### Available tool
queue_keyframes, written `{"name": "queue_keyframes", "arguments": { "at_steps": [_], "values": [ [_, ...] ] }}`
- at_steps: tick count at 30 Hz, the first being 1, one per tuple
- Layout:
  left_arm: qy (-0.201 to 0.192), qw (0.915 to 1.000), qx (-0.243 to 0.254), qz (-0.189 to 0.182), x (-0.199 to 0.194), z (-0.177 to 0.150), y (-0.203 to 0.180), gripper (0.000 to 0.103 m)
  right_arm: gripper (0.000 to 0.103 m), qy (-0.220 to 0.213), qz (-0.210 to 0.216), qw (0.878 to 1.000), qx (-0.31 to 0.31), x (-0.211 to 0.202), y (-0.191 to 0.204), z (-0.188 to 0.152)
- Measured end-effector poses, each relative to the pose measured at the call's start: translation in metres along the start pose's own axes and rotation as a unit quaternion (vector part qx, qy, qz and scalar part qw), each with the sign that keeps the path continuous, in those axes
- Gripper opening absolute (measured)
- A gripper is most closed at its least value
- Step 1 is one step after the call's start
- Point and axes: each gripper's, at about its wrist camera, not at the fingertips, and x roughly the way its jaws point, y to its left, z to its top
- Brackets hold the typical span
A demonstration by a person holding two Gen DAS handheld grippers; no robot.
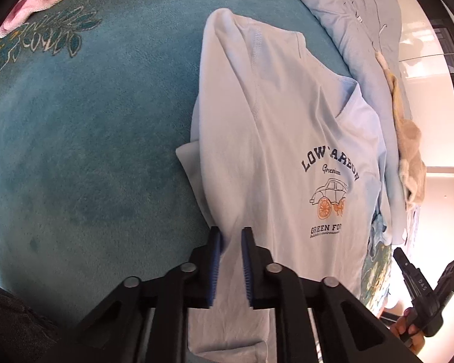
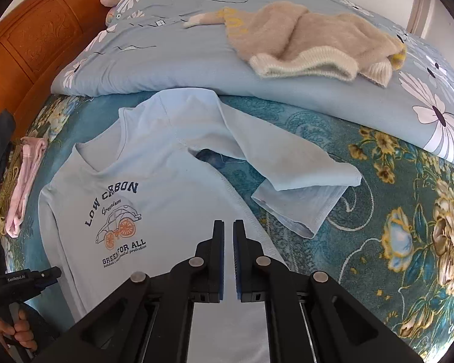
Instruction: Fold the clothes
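The pale blue T-shirt (image 2: 172, 199) lies print-up on the bed (image 2: 393, 199), its collar toward eleven o'clock in the right wrist view. One side looks already turned in: from the left wrist view the sleeve on that side is folded over the body. The other sleeve (image 2: 290, 181) is still flung out toward three o'clock, so I'd say the job is about a third done. The left claw (image 1: 231, 234) is pinched nearly shut on a ridge of the shirt's hem. The right claw (image 2: 228, 227) is almost closed over the hem too, though I can't tell whether it grips cloth. A fuzzy cream sweater (image 2: 314, 45) waits unfolded on the quilt (image 2: 178, 60) at one o'clock.
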Motion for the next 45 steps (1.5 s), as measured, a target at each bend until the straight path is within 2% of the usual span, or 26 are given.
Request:
{"name": "queue_keyframes", "arguments": {
  "at_steps": [4, 8, 11, 14, 19, 21, 23, 24, 28, 33, 36, 38, 39, 40, 42, 44, 45],
  "values": [
    [-0.034, 0.9991, -0.007, -0.026, -0.019, 0.000, 0.000, 0.002, 0.005, 0.007, 0.004, 1.000, -0.002, 0.002, 0.003, -0.003],
    [-0.066, 0.9970, -0.029, -0.026, -0.038, 0.009, 0.013, 0.002, 0.005, 0.016, 0.006, 1.000, 0.007, 0.005, 0.001, -0.006],
    [-0.100, 0.9938, -0.048, -0.007, -0.057, 0.022, 0.028, 0.002, 0.005, 0.018, 0.004, 1.000, 0.007, 0.006, 0.000, -0.006],
    [-0.137, 0.9879, -0.068, 0.027, -0.077, 0.038, 0.046, 0.002, 0.005, 0.018, 0.002, 1.000, 0.006, 0.006, 0.001, -0.005],
    [-0.188, 0.9715, -0.105, 0.099, -0.111, 0.069, 0.088, 0.002, 0.005, 0.020, -0.002, 1.000, 0.004, 0.009, 0.002, -0.002],
    [-0.198, 0.9660, -0.106, 0.128, -0.118, 0.079, 0.098, 0.002, 0.005, 0.023, -0.005, 1.000, 0.003, 0.011, 0.002, -0.001],
    [-0.209, 0.9576, -0.095, 0.173, -0.121, 0.088, 0.103, 0.000, 0.005, 0.025, -0.007, 1.000, 0.003, 0.011, 0.002, -0.001],
    [-0.210, 0.9548, -0.094, 0.188, -0.122, 0.091, 0.107, 0.000, 0.005, 0.025, -0.009, 1.000, 0.003, 0.012, 0.002, -0.001],
    [-0.205, 0.9586, -0.086, 0.178, -0.123, 0.092, 0.107, 0.000, 0.005, 0.022, -0.017, 1.000, 0.000, 0.009, -0.002, -0.001],
    [-0.186, 0.9780, -0.040, 0.084, -0.097, 0.061, 0.057, 0.001, 0.005, 0.005, -0.037, 0.999, 0.010, 0.007, -0.026, 0.001],
    [-0.149, 0.9884, -0.011, 0.027, -0.063, 0.039, 0.015, 0.001, 0.005, -0.002, -0.050, 0.998, 0.031, 0.008, -0.045, 0.006],
    [-0.119, 0.9926, 0.023, -0.003, -0.037, 0.021, -0.014, 0.001, 0.028, -0.001, -0.047, 0.998, 0.031, 0.009, -0.053, 0.010],
    [-0.107, 0.9933, 0.044, -0.010, -0.025, 0.013, -0.027, 0.001, 0.049, 0.003, -0.041, 0.999, 0.017, 0.012, -0.050, 0.010],
    [-0.098, 0.9929, 0.067, -0.008, -0.013, 0.004, -0.040, 0.001, 0.052, 0.006, -0.036, 0.999, 0.003, 0.015, -0.048, 0.011],
    [-0.081, 0.9899, 0.116, 0.014, 0.003, -0.007, -0.061, 0.001, 0.052, 0.006, -0.056, 0.998, -0.042, 0.024, -0.038, 0.012],
    [-0.068, 0.9843, 0.158, 0.041, 0.015, -0.014, -0.078, 0.001, 0.052, 0.002, -0.090, 0.993, -0.082, 0.037, -0.029, 0.014],
    [-0.069, 0.9834, 0.162, 0.045, 0.017, -0.014, -0.079, 0.001, 0.052, 0.003, -0.105, 0.990, -0.095, 0.043, -0.026, 0.016]
  ]
}}
